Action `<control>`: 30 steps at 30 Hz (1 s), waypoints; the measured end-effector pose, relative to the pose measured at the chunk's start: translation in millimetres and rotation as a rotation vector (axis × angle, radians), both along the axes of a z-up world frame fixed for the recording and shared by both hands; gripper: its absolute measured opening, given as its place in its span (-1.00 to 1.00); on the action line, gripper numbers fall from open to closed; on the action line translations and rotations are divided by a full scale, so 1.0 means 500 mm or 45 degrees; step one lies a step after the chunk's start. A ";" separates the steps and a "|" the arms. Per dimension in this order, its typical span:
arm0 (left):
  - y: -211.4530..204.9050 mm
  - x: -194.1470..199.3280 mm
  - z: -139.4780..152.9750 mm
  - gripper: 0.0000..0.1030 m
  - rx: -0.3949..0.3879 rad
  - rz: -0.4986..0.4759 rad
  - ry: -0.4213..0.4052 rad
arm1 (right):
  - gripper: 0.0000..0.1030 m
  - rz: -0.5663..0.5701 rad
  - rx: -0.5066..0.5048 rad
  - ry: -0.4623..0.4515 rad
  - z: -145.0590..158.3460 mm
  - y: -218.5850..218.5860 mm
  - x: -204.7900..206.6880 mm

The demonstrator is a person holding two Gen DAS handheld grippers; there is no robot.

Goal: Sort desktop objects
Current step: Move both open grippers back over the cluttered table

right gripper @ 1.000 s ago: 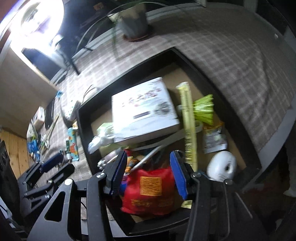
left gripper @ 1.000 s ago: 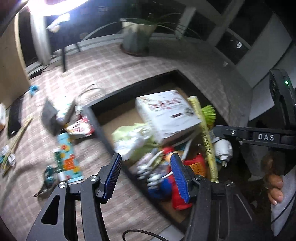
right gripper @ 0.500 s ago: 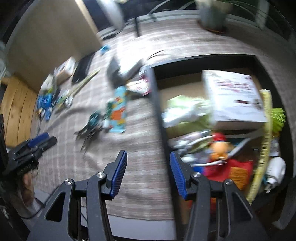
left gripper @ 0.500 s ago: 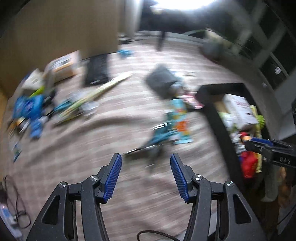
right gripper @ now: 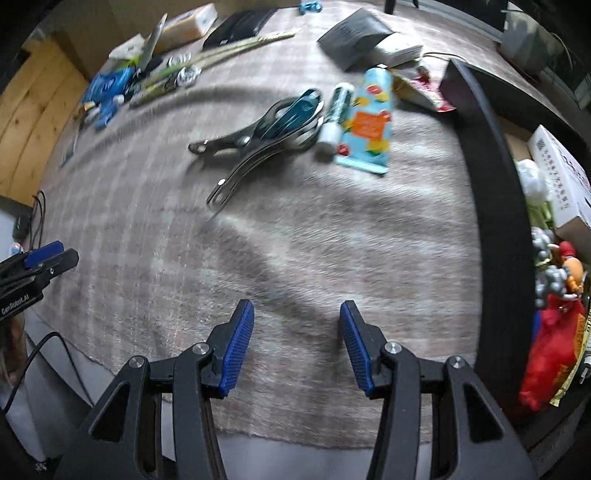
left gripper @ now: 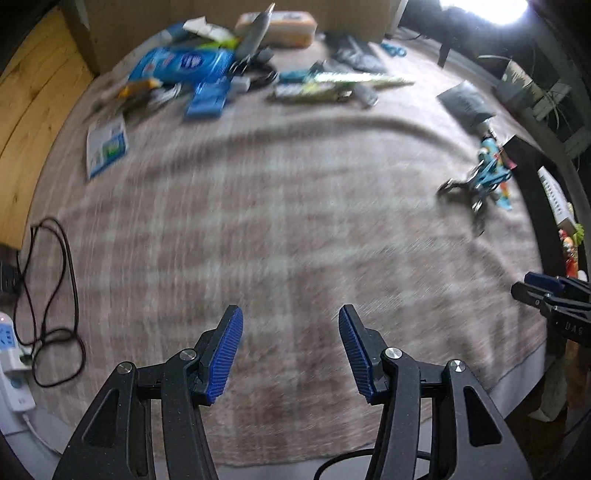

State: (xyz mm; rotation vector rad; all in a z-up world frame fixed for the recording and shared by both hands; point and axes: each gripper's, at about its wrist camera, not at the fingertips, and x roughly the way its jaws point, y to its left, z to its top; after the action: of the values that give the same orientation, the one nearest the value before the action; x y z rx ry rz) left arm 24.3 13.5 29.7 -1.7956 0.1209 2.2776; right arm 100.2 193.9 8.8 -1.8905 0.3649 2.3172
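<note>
Both views point down at a checked cloth on the desk. My left gripper (left gripper: pixel 290 350) is open over bare cloth, nothing between its blue pads. My right gripper (right gripper: pixel 295 345) is open too, also over bare cloth. Ahead of the right gripper lie metal tongs with teal handles (right gripper: pixel 266 127), a white-capped tube (right gripper: pixel 334 112) and a light-blue patterned carton (right gripper: pixel 369 125). The black bin (right gripper: pixel 495 206) stands at the right, holding a white box (right gripper: pixel 561 177), a red bag (right gripper: pixel 554 350) and a toy figure (right gripper: pixel 570 269). Blue packets (left gripper: pixel 184 66) lie far left.
A long green-yellow stick (left gripper: pixel 343 81), a tan box (left gripper: pixel 277 27) and a dark pouch (left gripper: pixel 465 103) lie at the far side. A black cable (left gripper: pixel 48 295) and a white power strip (left gripper: pixel 11 362) sit off the cloth's left edge. Cloth's near edge runs just below both grippers.
Both grippers have swung left, away from over the black bin, and dropped toward the bare cloth. Their jaws stay about as wide, with nothing held.
</note>
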 end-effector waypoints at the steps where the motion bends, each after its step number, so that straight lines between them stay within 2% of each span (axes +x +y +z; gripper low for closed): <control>1: -0.003 0.005 -0.006 -0.01 -0.001 -0.001 -0.008 | -0.07 0.005 0.008 -0.007 -0.005 -0.007 -0.001; 4: -0.009 0.022 -0.026 -0.02 0.008 -0.007 -0.040 | -0.07 0.026 0.066 -0.001 -0.008 -0.023 0.003; 9: -0.009 0.051 -0.028 -0.01 -0.034 -0.056 0.003 | -0.07 0.077 0.173 0.021 -0.002 -0.050 0.018; 13: -0.001 0.073 -0.031 0.00 -0.081 -0.102 0.034 | -0.03 0.077 0.169 0.016 0.004 -0.051 0.038; 18: -0.002 0.087 -0.032 0.02 -0.076 -0.116 0.033 | 0.08 0.077 0.155 -0.010 0.009 -0.042 0.053; 22: -0.008 0.085 -0.030 0.00 -0.059 -0.099 -0.003 | 0.08 0.044 0.070 -0.035 0.024 -0.022 0.054; 24: -0.018 0.076 -0.025 -0.02 -0.048 -0.075 -0.010 | 0.08 0.021 0.033 -0.008 0.042 -0.010 0.053; 30: -0.041 0.027 0.013 -0.02 -0.045 -0.005 0.056 | 0.07 -0.027 0.078 0.108 0.123 0.033 0.020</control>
State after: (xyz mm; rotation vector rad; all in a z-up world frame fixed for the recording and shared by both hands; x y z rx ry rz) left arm 37.7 -7.0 36.5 -1.7610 0.1735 2.3267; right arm 109.9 210.2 70.4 -1.7567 0.3181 2.3715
